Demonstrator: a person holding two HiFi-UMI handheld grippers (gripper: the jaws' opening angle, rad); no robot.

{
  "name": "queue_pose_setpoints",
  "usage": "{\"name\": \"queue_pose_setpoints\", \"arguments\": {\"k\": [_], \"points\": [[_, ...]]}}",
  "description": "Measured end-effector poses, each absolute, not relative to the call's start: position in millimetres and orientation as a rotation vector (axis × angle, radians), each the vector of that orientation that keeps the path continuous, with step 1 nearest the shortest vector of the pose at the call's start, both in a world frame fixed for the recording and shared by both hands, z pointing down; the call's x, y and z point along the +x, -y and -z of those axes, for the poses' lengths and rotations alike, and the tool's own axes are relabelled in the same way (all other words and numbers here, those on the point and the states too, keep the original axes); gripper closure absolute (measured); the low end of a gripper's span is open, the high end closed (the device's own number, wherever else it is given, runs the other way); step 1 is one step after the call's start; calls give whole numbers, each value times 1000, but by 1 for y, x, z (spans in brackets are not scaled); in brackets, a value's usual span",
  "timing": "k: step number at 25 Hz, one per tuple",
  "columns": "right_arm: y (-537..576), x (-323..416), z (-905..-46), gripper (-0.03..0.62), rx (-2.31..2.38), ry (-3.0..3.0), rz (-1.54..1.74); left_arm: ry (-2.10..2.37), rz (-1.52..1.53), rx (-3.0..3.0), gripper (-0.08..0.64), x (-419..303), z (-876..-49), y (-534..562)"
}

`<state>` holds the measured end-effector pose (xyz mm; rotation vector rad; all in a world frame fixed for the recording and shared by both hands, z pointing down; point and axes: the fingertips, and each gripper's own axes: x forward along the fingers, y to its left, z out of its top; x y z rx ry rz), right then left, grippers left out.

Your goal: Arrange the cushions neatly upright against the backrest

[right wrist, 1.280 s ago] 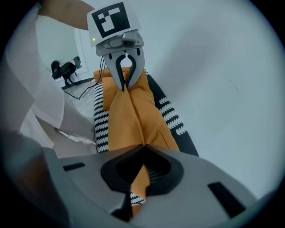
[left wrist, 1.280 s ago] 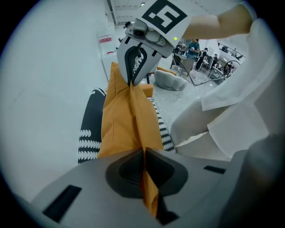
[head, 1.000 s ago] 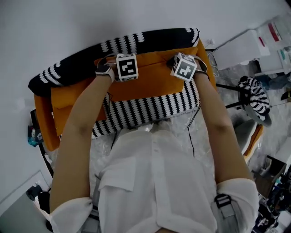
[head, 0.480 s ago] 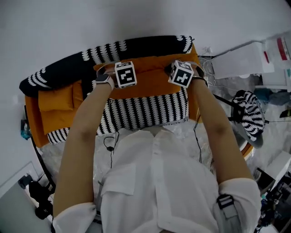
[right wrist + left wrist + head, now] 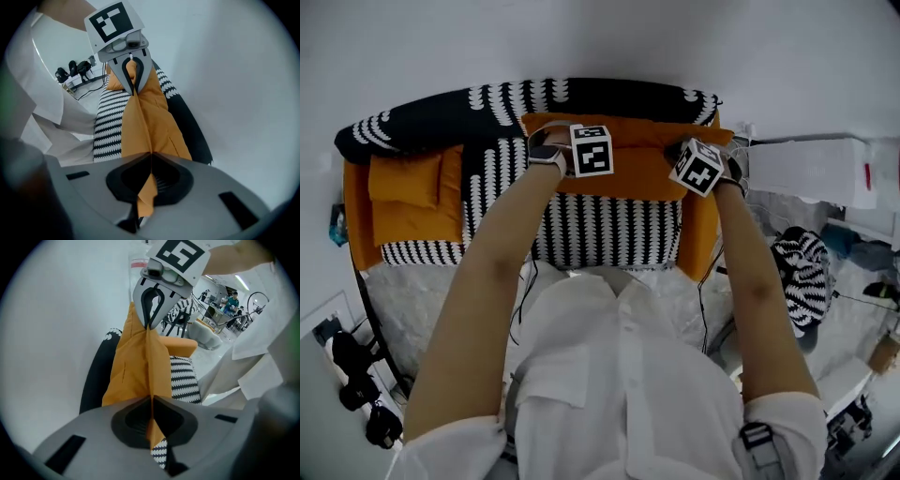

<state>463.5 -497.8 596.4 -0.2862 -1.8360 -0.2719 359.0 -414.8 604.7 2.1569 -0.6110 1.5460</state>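
Note:
Both grippers hold one orange cushion (image 5: 633, 171) by its upper edge, on the right half of the sofa in front of the black-and-white backrest (image 5: 487, 105). My left gripper (image 5: 151, 401) is shut on one corner of the orange fabric (image 5: 136, 366). My right gripper (image 5: 151, 159) is shut on the other corner, and the cushion (image 5: 150, 124) stretches between them. Each gripper view shows the other gripper at the far end. A second orange cushion (image 5: 405, 192) leans at the sofa's left end. Below lies the striped seat (image 5: 609, 230).
The sofa has orange armrests, the right one (image 5: 698, 234) beside the held cushion. A white cabinet (image 5: 811, 169) stands to the right, with a black-and-white patterned bundle (image 5: 797, 272) below it. Dark equipment (image 5: 356, 375) sits on the floor at lower left.
The held cushion has gone from lying across the seat's middle to the sofa's right half, near the backrest. The second cushion at the left has come into view. Both grippers stayed shut.

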Motion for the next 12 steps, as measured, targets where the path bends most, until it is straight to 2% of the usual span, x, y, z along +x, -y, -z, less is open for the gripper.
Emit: {"name": "queue_pose_setpoints", "arguments": {"k": [12], "points": [[526,457,-642,578,-297,1782,259,629,-1501,2117,538,352,-648,441]]}}
